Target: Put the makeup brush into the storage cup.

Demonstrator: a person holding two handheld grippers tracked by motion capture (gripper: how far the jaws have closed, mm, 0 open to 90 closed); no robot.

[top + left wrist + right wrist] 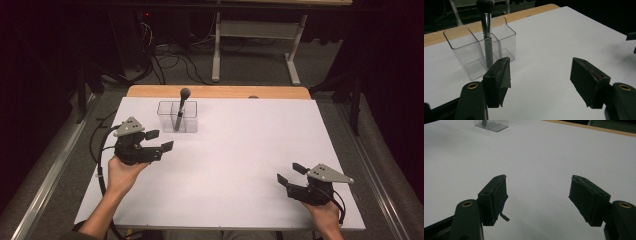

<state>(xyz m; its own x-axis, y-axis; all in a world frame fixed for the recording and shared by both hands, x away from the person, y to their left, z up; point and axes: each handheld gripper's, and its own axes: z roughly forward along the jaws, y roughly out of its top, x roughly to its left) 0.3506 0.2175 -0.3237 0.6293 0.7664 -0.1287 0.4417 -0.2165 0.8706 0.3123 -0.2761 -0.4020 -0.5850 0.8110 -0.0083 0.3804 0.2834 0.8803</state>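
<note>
Left gripper (159, 140) near worktop's left edge, jaws wide, nothing between, aimed at clear organiser (177, 116) by far edge; makeup brush (181, 107) upright in middle compartment. Likely approach step: advance, close on handle. Right gripper (289, 174) near right corner, open, idle.

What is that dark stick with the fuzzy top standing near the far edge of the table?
On the white table, look toward the far left for the clear plastic holder with two compartments. A makeup brush stands in it, leaning, silver and grey handle down, dark round bristles above the rim. It is the one thing inside the holder.
</note>
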